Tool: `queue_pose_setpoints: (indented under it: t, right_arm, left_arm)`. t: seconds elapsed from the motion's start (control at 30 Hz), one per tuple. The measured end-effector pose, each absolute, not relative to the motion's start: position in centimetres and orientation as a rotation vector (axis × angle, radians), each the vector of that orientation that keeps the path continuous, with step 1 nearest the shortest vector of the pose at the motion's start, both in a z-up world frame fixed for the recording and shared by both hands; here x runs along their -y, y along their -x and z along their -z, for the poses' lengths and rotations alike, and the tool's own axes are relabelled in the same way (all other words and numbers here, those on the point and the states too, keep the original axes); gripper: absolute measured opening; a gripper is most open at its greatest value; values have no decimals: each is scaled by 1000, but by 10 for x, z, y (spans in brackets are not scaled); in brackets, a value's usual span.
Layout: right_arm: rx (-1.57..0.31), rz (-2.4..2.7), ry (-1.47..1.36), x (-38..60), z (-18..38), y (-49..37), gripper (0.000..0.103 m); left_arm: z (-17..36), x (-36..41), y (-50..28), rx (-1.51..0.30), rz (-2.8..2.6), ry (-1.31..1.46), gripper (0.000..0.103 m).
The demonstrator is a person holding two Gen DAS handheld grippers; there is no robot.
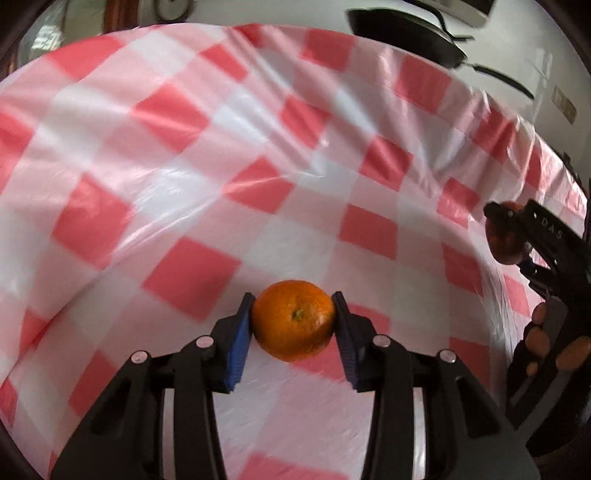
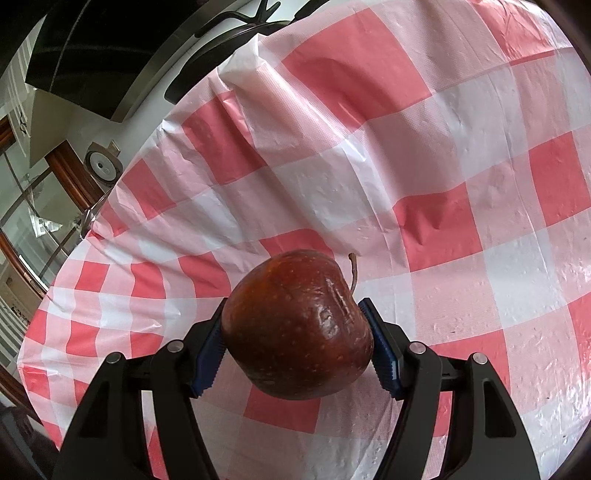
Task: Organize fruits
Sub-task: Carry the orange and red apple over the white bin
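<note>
While both grippers were loaded at once, each held a single fruit over the red-and-white checked tablecloth (image 1: 177, 155). The left gripper (image 1: 294, 325) was clenched on an orange (image 1: 294, 320), its blue pads (image 1: 240, 343) pressed against opposite sides of the fruit with the stem scar facing the camera; that grip across the widest part probably kept the round fruit from rolling out. Whether the orange rested on the cloth or hung just above it could not be told, though a faint shadow lay beneath it. The right gripper (image 2: 295, 347) was clamped on a dark red apple (image 2: 299, 328), pads bearing on its flanks and the stem (image 2: 354, 271) pointing up and away, so the wider body sat between the fingers rather than the tapered end. The apple looked lifted clear of the cloth. In the left wrist view the right gripper (image 1: 509, 236) appeared at the far right edge with the apple (image 1: 500, 245) in it, well apart from the orange, which suggested the two fruits were being carried separately towards wherever they were to be grouped. No bowl or basket showed in either view, so the destination could not be judged. Dark pans (image 1: 406, 33) sat beyond the table's far edge.
</note>
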State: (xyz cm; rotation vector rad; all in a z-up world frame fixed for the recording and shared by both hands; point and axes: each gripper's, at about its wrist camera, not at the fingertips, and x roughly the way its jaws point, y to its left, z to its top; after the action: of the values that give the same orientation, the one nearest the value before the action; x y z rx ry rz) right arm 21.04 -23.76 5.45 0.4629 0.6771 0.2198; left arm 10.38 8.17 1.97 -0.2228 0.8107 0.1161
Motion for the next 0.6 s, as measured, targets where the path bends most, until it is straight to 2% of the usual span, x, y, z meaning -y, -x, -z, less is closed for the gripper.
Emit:
queue_pose_setpoints:
  t: [0.3,0.6]
  right_arm:
    - [-604,-198,-443,238,-63,-195,67]
    - [-593,-236,-414,215,-66,-110,67]
  left_arm:
    - [-21,-99,-82,-788,-141,270,42]
    - [-25,-107,-66,-787,-137,286,42]
